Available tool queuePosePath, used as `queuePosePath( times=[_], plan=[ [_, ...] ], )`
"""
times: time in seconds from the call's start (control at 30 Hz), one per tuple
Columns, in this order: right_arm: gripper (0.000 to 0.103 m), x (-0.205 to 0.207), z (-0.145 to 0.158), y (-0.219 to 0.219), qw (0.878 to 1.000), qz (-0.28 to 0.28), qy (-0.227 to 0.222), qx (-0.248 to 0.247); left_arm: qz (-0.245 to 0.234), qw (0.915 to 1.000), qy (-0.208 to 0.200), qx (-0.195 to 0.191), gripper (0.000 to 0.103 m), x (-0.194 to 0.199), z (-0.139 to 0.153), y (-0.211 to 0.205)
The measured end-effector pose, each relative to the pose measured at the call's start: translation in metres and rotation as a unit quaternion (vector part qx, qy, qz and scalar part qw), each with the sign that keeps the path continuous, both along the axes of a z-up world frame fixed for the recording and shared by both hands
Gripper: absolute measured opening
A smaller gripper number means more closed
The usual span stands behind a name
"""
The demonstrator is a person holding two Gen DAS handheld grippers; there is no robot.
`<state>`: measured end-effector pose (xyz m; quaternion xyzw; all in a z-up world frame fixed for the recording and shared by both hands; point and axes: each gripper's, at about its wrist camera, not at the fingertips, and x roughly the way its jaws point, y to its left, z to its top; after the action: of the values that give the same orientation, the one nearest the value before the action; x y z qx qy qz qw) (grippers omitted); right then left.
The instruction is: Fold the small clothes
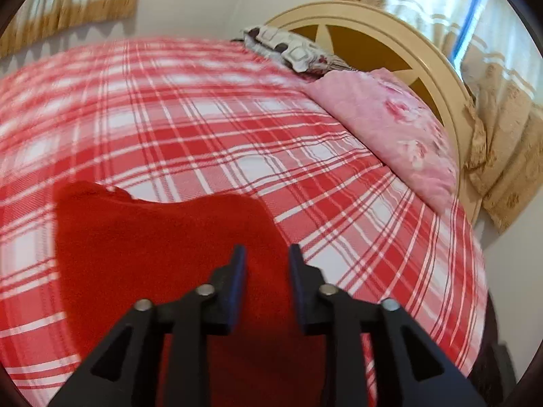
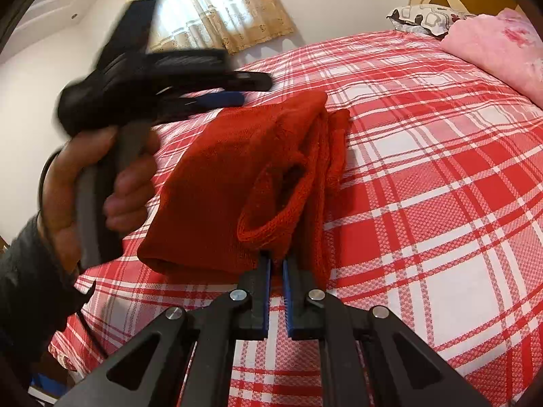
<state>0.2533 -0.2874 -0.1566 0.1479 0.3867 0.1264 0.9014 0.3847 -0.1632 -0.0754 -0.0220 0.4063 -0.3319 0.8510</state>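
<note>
A red knitted garment (image 2: 230, 176) lies folded lengthwise on the red-and-white plaid bed sheet (image 2: 441, 176). My right gripper (image 2: 276, 259) is shut on its near edge, beside a round knitted opening that looks like a cuff or armhole. A hand (image 2: 88, 183) holds my left gripper (image 2: 258, 90), blurred, just above the garment's far end. In the left wrist view the left gripper (image 1: 266, 251) stands open over the red garment (image 1: 163, 237), and its pads do not press on the cloth.
A pink floral pillow (image 1: 400, 129) and a grey patterned pillow (image 1: 292, 47) lie against the cream headboard (image 1: 373, 17). Beige curtains (image 2: 217, 10) hang on the far wall. The bed's edge runs at the lower left in the right wrist view.
</note>
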Motion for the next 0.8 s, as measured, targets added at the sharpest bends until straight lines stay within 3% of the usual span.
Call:
queuePosePath(
  times=[0.1, 0.17, 0.23, 0.3, 0.37, 0.53, 0.67, 0.73, 0.77, 0.8],
  plan=[
    [0.007, -0.003, 0.001, -0.006, 1.0, -0.005, 0.001, 0.02, 0.021, 0.9971, -0.065, 0.033, 0.065, -0.025, 0.002, 0.027],
    [0.01, -0.008, 0.004, -0.01, 1.0, -0.011, -0.005, 0.027, 0.036, 0.9932, -0.09, 0.066, 0.066, -0.037, -0.004, 0.047],
    [0.02, -0.016, 0.012, -0.014, 0.999, -0.021, -0.024, 0.023, 0.047, 0.991, -0.101, 0.074, 0.072, -0.047, -0.012, 0.068],
    [0.049, -0.021, 0.022, -0.019, 0.998, -0.032, -0.048, 0.018, 0.065, 0.989, -0.108, 0.077, 0.077, -0.058, -0.02, 0.09],
    [0.051, -0.017, 0.034, -0.025, 0.997, -0.045, -0.061, 0.026, 0.072, 0.9894, -0.106, 0.068, 0.08, -0.066, -0.03, 0.105],
    [0.051, 0.031, 0.05, -0.025, 0.998, -0.045, -0.039, 0.034, 0.072, 0.9932, -0.079, 0.045, 0.086, -0.066, -0.053, 0.111],
    [0.051, 0.087, 0.038, -0.023, 0.997, -0.041, 0.017, 0.066, 0.062, 0.9948, -0.075, 0.032, 0.088, -0.067, -0.056, 0.11],
    [0.026, 0.106, 0.028, -0.02, 0.996, -0.037, 0.044, 0.074, 0.061, 0.9948, -0.077, 0.024, 0.1, -0.069, -0.057, 0.113],
    [0.008, 0.111, 0.024, -0.019, 0.995, -0.031, 0.056, 0.078, 0.064, 0.9947, -0.078, 0.022, 0.1, -0.07, -0.058, 0.114],
    [0.008, 0.108, 0.023, -0.019, 0.995, -0.038, 0.053, 0.073, 0.063, 0.9948, -0.078, 0.018, 0.1, -0.071, -0.058, 0.116]
  ],
)
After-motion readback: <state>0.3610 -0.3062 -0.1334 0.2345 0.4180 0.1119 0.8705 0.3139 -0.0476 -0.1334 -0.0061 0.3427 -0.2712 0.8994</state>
